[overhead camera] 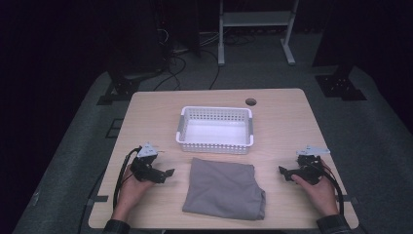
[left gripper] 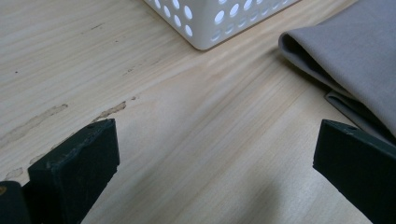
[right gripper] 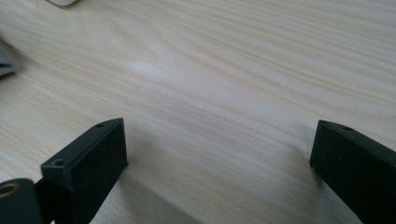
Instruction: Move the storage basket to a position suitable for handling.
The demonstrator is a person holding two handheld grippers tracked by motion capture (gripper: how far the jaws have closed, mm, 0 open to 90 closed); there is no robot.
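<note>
Nearest the high camera: two forearms entering from the bottom edge, sleeves just visible, each hand wrapped round a gripper on the pale wooden table (overhead camera: 287, 117). At 7 o'clock of the tabletop, left gripper (overhead camera: 168, 173), resting low on the wood, nose aimed toward 3 o'clock at the folded grey cloth (overhead camera: 225, 189); jaws spread wide, nothing between them but bare wood, as confirmed in the left gripper view, with the cloth's folded edge (left gripper: 345, 51) off at 2 o'clock and a corner of the white basket (left gripper: 210, 18) at 12. At 4 o'clock of the tabletop, right gripper (overhead camera: 283, 173), mirrored, nose toward 9 o'clock, likewise resting low; jaws fully apart and empty, plain wood grain between them in the right gripper view, a sliver of cloth (right gripper: 5, 63) at 10 o'clock. Cloth lying flat and neatly folded at 6 o'clock, between the two grippers, near each but touching neither, just short of the basket (overhead camera: 215, 129) at table centre. Basket empty. Judged from this: nothing of the work done yet; cloth ungrasped, probably bound for the basket; grasping, lifting and placing all left. Both hands relaxed, wrists roughly level, poised symmetrically either side.
</note>
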